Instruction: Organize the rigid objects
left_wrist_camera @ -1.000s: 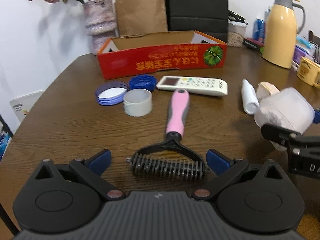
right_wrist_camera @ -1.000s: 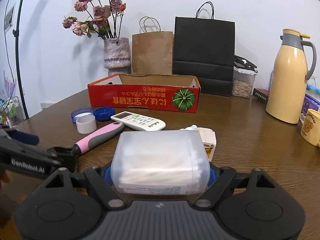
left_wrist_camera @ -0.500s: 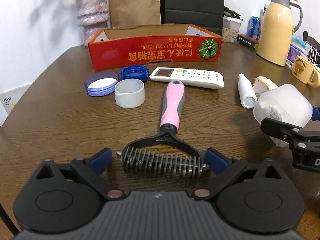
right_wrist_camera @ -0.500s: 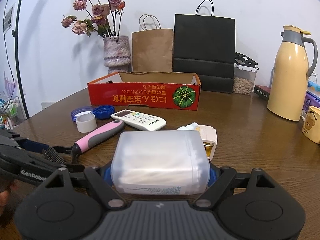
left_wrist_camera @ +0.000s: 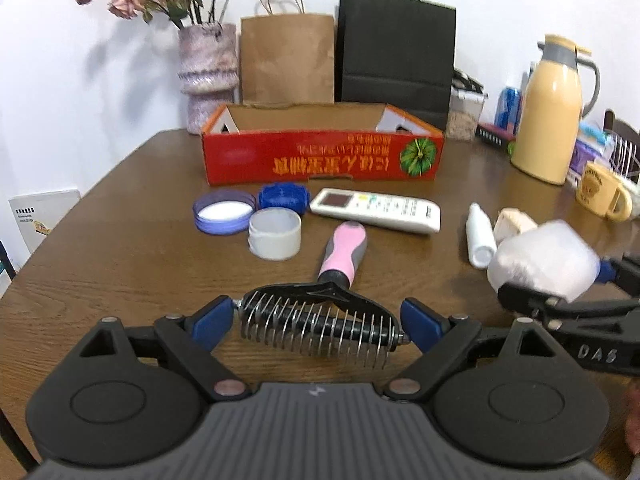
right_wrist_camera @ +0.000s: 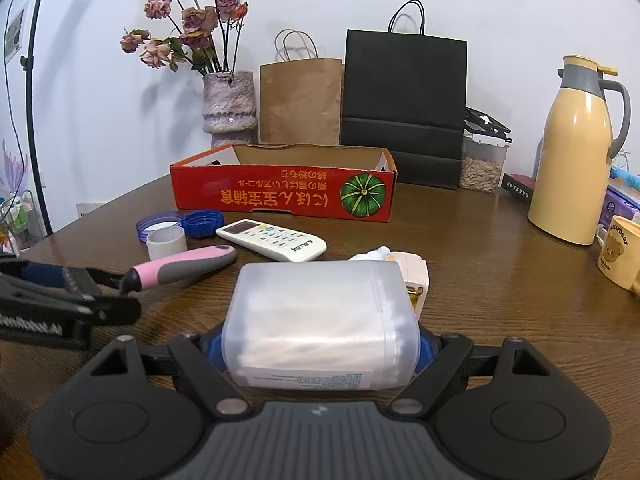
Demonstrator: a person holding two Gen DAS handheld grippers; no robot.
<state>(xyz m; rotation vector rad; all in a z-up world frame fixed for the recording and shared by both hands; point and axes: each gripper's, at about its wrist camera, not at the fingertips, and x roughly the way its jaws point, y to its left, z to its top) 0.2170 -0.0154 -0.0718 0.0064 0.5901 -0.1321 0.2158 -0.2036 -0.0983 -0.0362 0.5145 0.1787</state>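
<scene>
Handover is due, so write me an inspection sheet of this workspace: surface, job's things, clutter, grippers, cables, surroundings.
Surface: brown wooden table, no spills seen.
Job's things: red cardboard box open-topped; remote, purple lid, blue cap, tape roll, white bottle and plug lie in front of it.
Clutter: thermos, mug, seed jar on the right side.
Grippers: left gripper jaws have just been closing, now clamped on the grooming rake head; right gripper clamped on the translucent container.
Cables: nothing seen on the table.
Surroundings: flower vase, brown bag, black bag behind the box; white wall.
</scene>
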